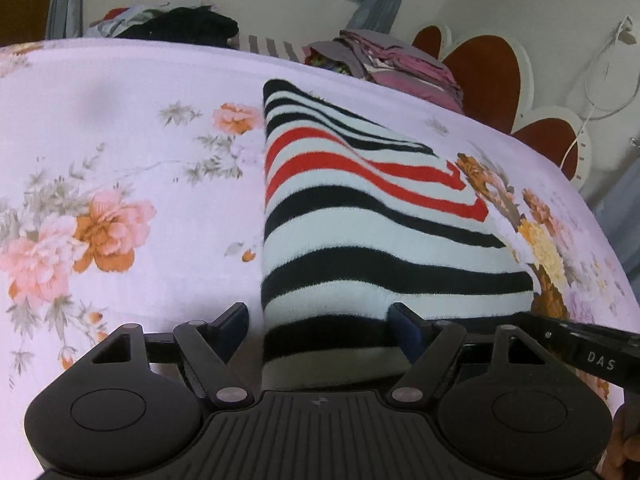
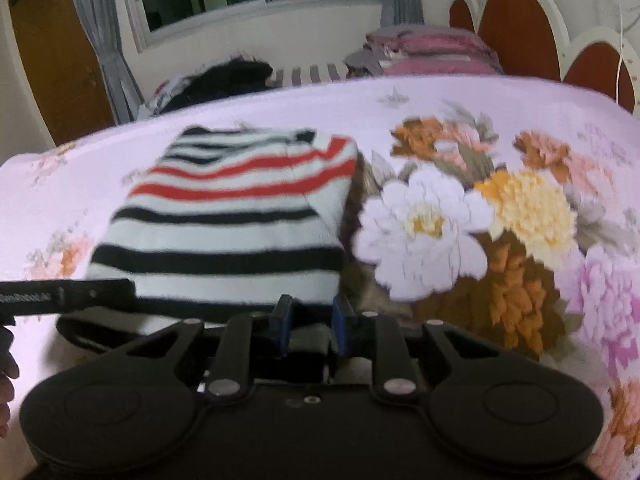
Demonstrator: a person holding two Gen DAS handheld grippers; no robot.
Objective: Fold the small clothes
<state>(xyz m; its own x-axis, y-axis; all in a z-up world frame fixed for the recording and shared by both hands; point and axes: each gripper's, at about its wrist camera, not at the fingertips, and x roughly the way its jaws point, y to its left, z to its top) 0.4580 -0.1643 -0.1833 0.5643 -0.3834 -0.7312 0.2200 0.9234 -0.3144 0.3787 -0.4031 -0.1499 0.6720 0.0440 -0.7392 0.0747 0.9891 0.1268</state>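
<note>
A folded sweater with black, white and red stripes point(image 1: 360, 216) lies flat on the floral bedsheet point(image 1: 120, 120). My left gripper point(image 1: 318, 314) is open wide at the sweater's near hem. Its left finger stands just outside the sweater's left edge and its right finger rests over the hem. My right gripper point(image 2: 311, 310) is at the near right corner of the sweater point(image 2: 232, 220), its blue pads point(image 2: 283, 318) only a narrow gap apart. The dark hem stripe lies at that gap, but the blur hides whether the pads press on it. The right gripper's body point(image 1: 580, 344) shows at the right edge of the left wrist view.
At the bed's far side lie a dark heap of clothes point(image 1: 180, 26) and a stack of folded pink and grey fabric point(image 1: 400, 64). A scalloped headboard point(image 1: 488, 76) stands to the right. Open bedsheet extends on both sides of the sweater.
</note>
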